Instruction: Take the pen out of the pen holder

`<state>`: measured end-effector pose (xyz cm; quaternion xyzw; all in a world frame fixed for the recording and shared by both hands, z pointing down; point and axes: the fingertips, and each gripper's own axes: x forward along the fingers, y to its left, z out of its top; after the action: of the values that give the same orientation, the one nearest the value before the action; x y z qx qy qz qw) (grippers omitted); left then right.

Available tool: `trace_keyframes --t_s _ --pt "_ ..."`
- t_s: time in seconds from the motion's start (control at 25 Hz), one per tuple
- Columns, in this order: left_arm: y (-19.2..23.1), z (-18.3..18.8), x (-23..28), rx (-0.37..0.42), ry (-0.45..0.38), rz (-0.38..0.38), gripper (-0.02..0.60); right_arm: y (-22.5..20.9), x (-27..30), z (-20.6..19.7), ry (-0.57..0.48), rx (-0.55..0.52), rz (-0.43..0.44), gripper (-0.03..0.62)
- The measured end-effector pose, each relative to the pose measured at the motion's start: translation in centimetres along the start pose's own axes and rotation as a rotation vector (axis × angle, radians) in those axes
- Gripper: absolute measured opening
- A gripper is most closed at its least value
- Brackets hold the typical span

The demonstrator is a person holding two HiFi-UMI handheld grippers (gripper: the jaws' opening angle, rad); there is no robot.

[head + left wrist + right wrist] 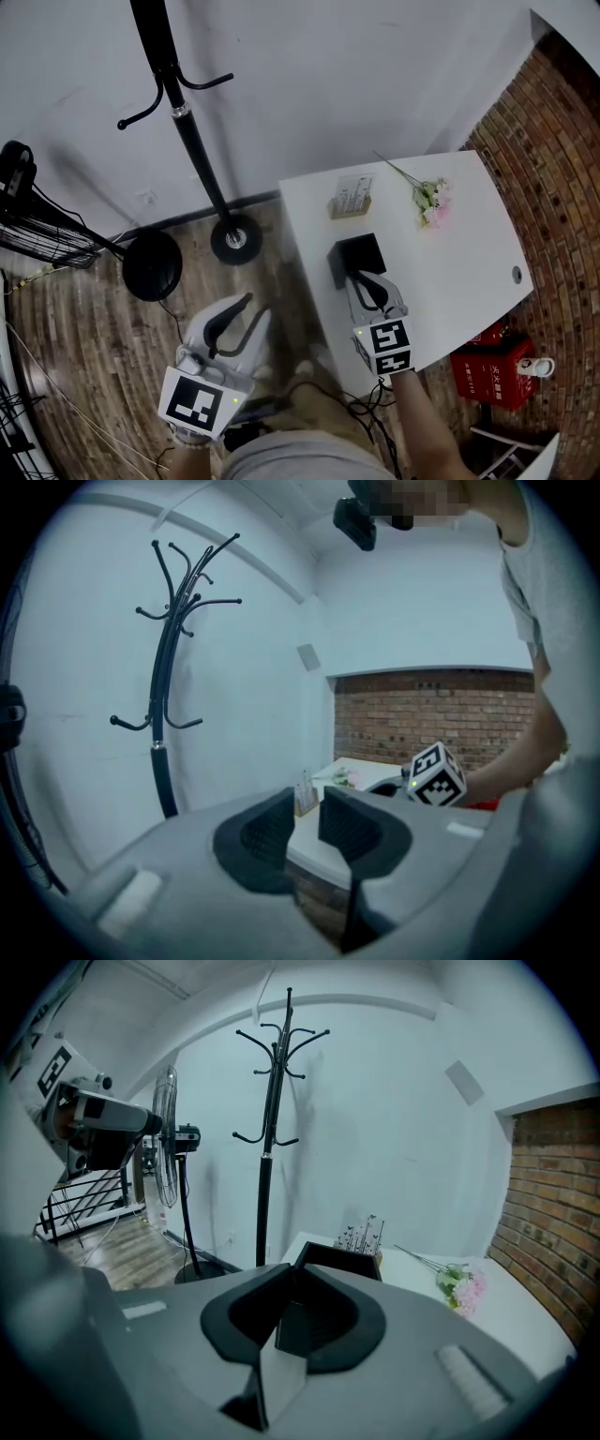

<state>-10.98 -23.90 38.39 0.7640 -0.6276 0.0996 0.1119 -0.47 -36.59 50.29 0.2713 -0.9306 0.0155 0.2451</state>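
- one dark, slim thing, judged to be the pen (pixel 293 1327), sits pinched between the close-drawn jaws of the right gripper (pixel 298 1312), just at the near lip of the black pen holder (pixel 339 1258); the head view shows it too small to confirm.
- step in hand, as it reads: the grasp is made and the lift-out has not begun, with the gripper's tips at the holder's near rim.
- next move calls for a straight pull up and back toward the person, with a firm grip, until the pen's lower end clears the rim; a slanted pull could tip or drag the holder.
- the holder stands on the white table (pixel 469 234), close to the edge that faces the wood floor (pixel 84 328) at the head view's left, so a dragged holder has little table to spare there.
- beyond the holder a small card stand (pixel 352 197) sits near, and a sprig of pink flowers (pixel 429 202) lies well apart to the right; neither blocks the lift.
- the left gripper (pixel 246 314), jaws spread and empty, hangs off the table over the floor, well apart from the holder and not steadying it.
- room above the holder is open; the coat stand (pixel 187 131) and a round black base (pixel 153 264) stand on the floor, clear of the path.
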Motion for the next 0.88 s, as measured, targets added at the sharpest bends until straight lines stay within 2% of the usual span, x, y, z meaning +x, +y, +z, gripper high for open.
trace_keyframes --t_s 0.48,0.88 --pt "-0.1 0.1 -0.7 0.005 -0.009 -0.011 0.087 -1.4 -1.7 1.7 -0.067 0.059 -0.077 0.040" --pt "-0.1 1.2 -1.4 0.026 -0.042 -0.024 0.087 -2.2 -4.3 4.9 -0.148 0.060 -0.134 0.040"
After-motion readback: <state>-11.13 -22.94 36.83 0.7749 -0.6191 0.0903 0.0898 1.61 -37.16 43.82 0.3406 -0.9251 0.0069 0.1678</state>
